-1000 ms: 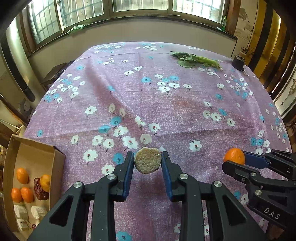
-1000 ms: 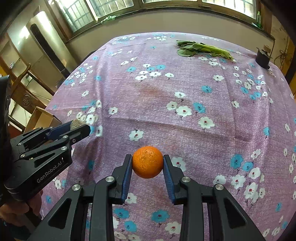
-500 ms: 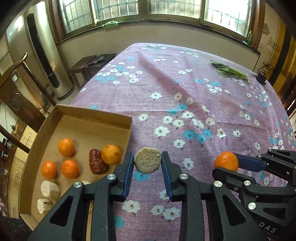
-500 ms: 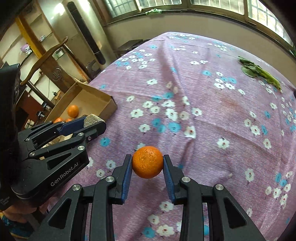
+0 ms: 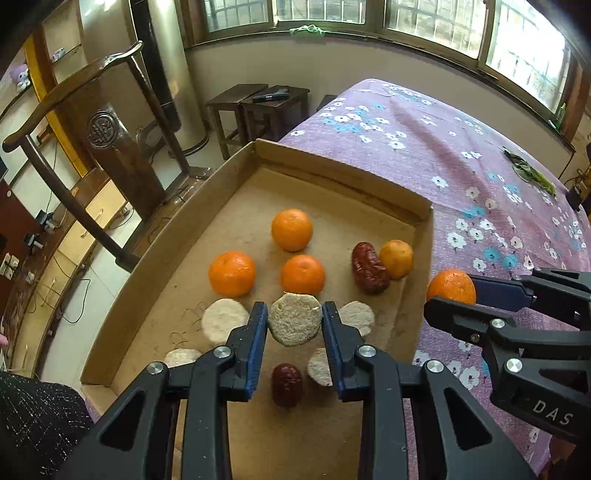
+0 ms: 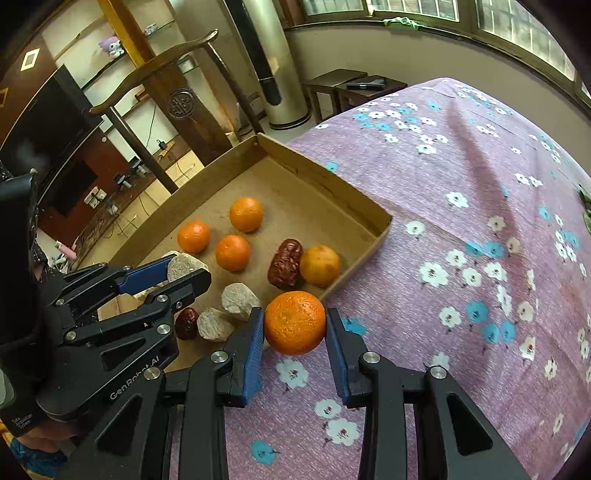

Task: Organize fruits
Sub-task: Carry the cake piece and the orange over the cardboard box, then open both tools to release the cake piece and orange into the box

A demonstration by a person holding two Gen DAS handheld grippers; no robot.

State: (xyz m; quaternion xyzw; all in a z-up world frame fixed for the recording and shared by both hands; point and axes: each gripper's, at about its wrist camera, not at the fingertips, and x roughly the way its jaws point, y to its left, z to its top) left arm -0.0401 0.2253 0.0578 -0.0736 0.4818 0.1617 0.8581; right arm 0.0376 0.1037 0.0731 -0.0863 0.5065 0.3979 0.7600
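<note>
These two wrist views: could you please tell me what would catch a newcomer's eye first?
The bright orange clamped in the right hand-held gripper, above the flowered purple cloth beside the cardboard box. Next, the pale round slice in the left hand-held gripper, over the box's oranges.

From my remote station, I see daylight entering through a row of wood-framed windows (image 5: pixel 424 22) above a pale wall (image 5: pixel 332 70). Below the windows stand two dark wooden stools (image 5: pixel 258 107). Just beside the stools rises a tall silver cylindrical unit (image 5: pixel 173 74), and nearer than that a carved dark wooden chair (image 5: pixel 107 125) stands on the light tiled floor (image 5: pixel 74 317).
</note>
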